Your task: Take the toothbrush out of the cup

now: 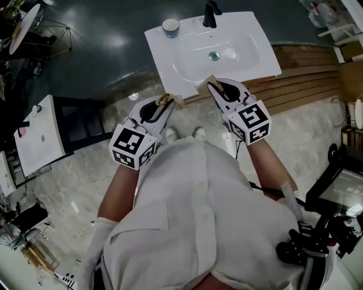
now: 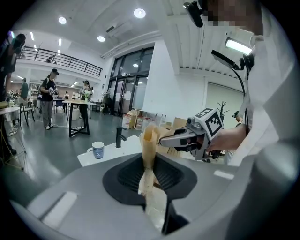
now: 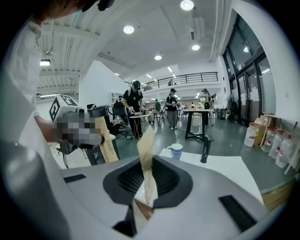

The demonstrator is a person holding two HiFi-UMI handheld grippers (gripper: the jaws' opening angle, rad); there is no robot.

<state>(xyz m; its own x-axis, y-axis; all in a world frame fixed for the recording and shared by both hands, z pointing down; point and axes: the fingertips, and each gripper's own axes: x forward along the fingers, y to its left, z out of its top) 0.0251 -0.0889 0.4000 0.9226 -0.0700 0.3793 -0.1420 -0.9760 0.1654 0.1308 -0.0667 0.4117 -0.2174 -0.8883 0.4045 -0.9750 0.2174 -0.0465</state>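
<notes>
A white cup (image 1: 171, 26) with a blue mark stands on the far left corner of the white basin (image 1: 244, 39). It also shows in the left gripper view (image 2: 97, 150) and the right gripper view (image 3: 176, 151). No toothbrush can be made out in it. My left gripper (image 1: 167, 99) hovers at the basin's near edge, well short of the cup, its tan-taped fingers (image 2: 151, 136) pressed together with nothing between them. My right gripper (image 1: 209, 84) is held beside it over the basin's front rim, its fingers (image 3: 147, 140) also together and holding nothing.
A black faucet (image 1: 211, 14) stands at the basin's back and a drain (image 1: 213, 55) sits in the bowl. Wooden slats (image 1: 306, 73) lie to the right. A second white basin (image 1: 37, 136) stands at the left. People and tables (image 3: 199, 117) are far behind.
</notes>
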